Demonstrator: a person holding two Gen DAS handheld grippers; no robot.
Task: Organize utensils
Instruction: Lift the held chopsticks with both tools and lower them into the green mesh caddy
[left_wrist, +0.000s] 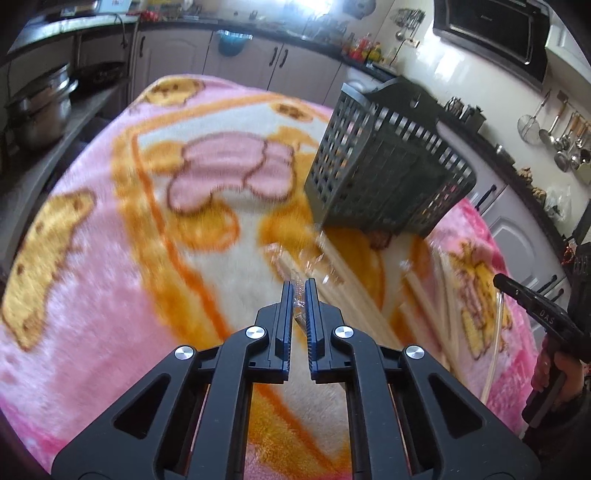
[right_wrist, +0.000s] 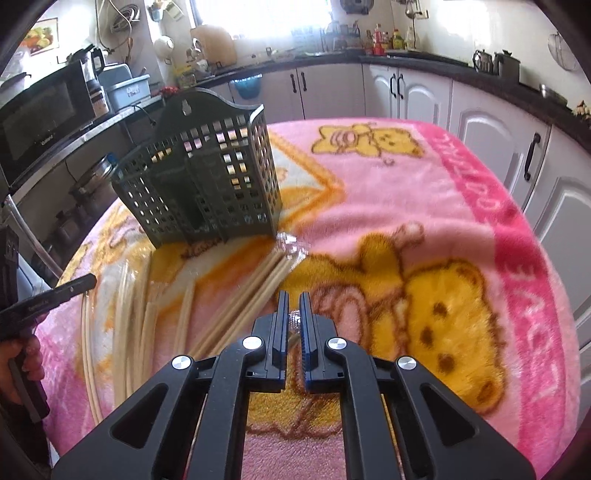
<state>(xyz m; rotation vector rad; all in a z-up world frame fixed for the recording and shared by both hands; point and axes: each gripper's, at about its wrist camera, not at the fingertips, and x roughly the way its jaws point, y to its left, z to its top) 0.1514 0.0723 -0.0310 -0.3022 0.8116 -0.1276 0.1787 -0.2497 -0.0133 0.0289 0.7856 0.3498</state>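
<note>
A bundle of pale wooden chopsticks (left_wrist: 354, 280) in a clear plastic wrapper (left_wrist: 295, 282) lies on the pink cartoon blanket (left_wrist: 110, 258). My left gripper (left_wrist: 300, 291) is shut, with crinkled wrapper film pinched between its pads. Right gripper (right_wrist: 293, 301) is likewise shut on a bit of clear wrapper (right_wrist: 293, 318) at the near end of the chopsticks (right_wrist: 258, 291). A dark green slotted utensil holder (left_wrist: 384, 162) (right_wrist: 207, 177) stands upright just beyond the bundle. More wrapped chopsticks (right_wrist: 140, 314) (left_wrist: 443, 306) lie beside it.
The blanket (right_wrist: 406, 184) covers a table ringed by kitchen cabinets (right_wrist: 406, 92) and counters. Metal pots (left_wrist: 40, 107) sit on a shelf at the left. Ladles and strainers (left_wrist: 561, 136) hang on the right wall. A hand (right_wrist: 22, 354) holds the other gripper's handle at the left edge.
</note>
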